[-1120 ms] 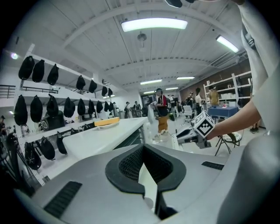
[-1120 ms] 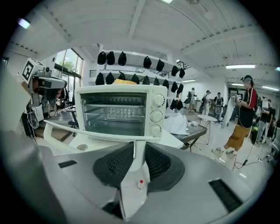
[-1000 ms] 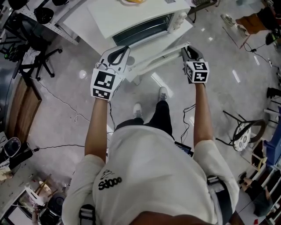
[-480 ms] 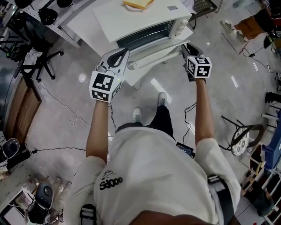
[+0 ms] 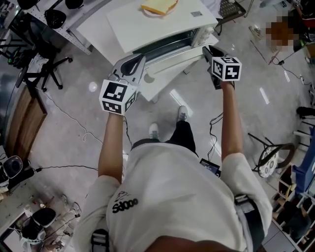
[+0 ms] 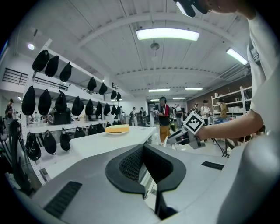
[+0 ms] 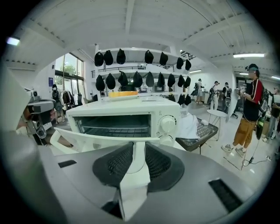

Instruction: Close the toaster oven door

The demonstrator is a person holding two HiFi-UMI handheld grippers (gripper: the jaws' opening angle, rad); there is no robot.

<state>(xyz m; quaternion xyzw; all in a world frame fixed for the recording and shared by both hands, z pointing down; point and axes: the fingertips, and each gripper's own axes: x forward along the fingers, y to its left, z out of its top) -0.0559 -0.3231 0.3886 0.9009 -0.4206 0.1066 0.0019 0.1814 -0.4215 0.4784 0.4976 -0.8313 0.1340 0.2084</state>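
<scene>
At the oven (image 5: 162,22), the right gripper (image 5: 206,50) squeezes the half-open door (image 5: 172,63). The left gripper (image 5: 137,62) seems to squeeze it too.

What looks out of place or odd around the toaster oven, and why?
A yellow slice lies on top of the toaster oven, outside it, an odd place for it. The door stands half open, its right end pinched in the right tool.

The head view looks steeply down over the person's shoulders at the toaster oven (image 5: 162,22), upper centre. The right gripper view faces its open front from close, over the door (image 7: 87,142). The left gripper view looks across the oven's top toward the right gripper (image 6: 177,136).
</scene>
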